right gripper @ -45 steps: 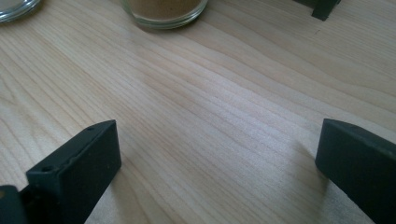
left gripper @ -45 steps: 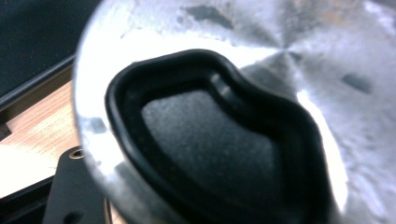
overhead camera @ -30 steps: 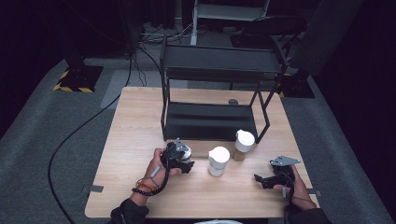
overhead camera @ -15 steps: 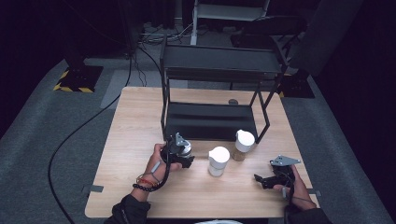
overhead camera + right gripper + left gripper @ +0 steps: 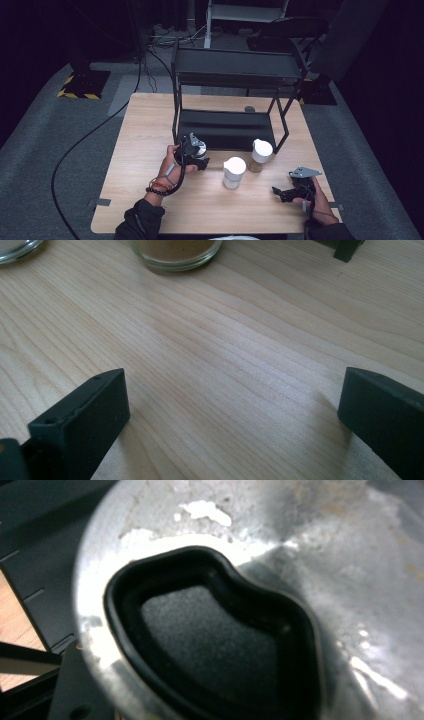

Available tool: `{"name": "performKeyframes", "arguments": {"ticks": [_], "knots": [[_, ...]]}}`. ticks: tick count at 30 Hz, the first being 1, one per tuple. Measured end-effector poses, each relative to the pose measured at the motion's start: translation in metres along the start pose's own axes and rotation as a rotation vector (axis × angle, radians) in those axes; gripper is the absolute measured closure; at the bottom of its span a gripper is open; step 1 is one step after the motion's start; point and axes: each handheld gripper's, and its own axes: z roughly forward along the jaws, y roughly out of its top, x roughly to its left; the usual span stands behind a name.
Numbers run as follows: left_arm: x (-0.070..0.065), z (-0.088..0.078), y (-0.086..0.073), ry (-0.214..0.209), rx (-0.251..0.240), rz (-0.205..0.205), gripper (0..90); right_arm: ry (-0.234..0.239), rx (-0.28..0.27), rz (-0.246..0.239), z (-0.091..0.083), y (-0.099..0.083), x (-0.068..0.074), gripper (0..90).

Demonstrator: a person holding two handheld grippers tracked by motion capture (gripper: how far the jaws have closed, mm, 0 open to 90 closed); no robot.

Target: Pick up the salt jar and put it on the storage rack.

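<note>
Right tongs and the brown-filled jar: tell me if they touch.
Apart. The right gripper view shows bare table between the open right tongs and the brown-filled jar.

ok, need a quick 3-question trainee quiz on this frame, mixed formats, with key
1. True or false: the left gripper is shut on a shiny metal can.
2. How many white-lidded jars stand on the table? A) one B) two C) four
3. Fill in: the right gripper rests near the table's front right corner with its jaws ____.

Key:
1. True. The high view shows the can in that gripper beside the black rack, and the left gripper view looks close up at its metal end.
2. B: the nearer jar and the farther jar.
3. Open, with bare wood between them in the right gripper view.
</note>
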Motion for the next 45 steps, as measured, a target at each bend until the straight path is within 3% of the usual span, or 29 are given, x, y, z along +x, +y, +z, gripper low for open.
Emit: {"name": "performKeyframes", "arguments": {"ticks": [17, 45], "knots": [[0.002, 0.017, 0.023, 0.047, 0.009, -0.022, 30.2, 0.000, -0.001, 0.000, 0.000, 0.000, 0.000, 0.1], [0.016, 0.048, 0.060, 0.113, 0.027, -0.082, 30.2, 0.000, -0.001, -0.001, 0.000, 0.000, 0.000, 0.1]]}}
